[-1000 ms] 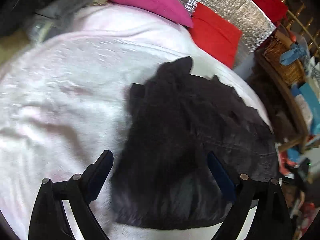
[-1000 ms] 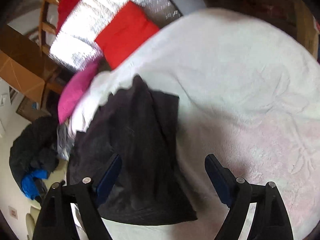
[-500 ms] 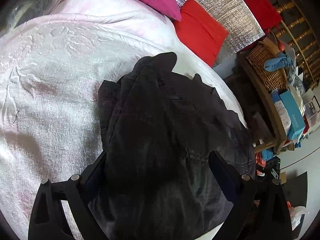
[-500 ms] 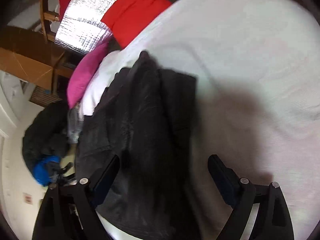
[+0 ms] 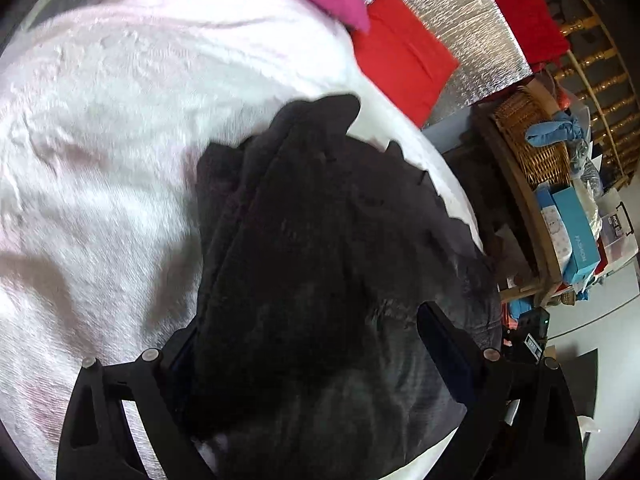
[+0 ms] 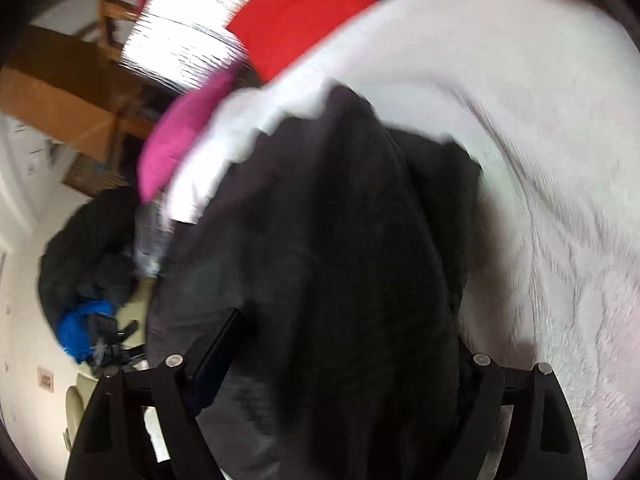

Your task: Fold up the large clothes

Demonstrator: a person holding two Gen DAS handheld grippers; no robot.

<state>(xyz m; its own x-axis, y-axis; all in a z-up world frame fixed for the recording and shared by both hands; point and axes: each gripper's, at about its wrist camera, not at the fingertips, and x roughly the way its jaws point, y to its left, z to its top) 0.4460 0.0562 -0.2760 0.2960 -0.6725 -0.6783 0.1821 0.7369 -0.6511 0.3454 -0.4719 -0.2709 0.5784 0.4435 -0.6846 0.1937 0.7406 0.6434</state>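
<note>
Clothes come first: one big dark coat (image 5: 320, 264) lies bunched on the bed (image 5: 100, 168), close to the bed's edge, with a thick roll of cloth running up its middle. The left claw (image 5: 304, 344) hangs over the coat with its jaws wide apart, and the cloth sits between them, but nothing is pinched. The right claw (image 6: 344, 344) is over the same coat from the other side; its jaws are wide too and are starting to close, with cloth between them, not yet squeezed. This looks like the start of a grab for the next fold. It could go wrong if a claw bites the fat roll and not one neat edge, because then many layers lift and the fold comes out lumpy. A hard pull might also drag the coat off the bed, toward the pink pillow (image 6: 180, 140).
</note>
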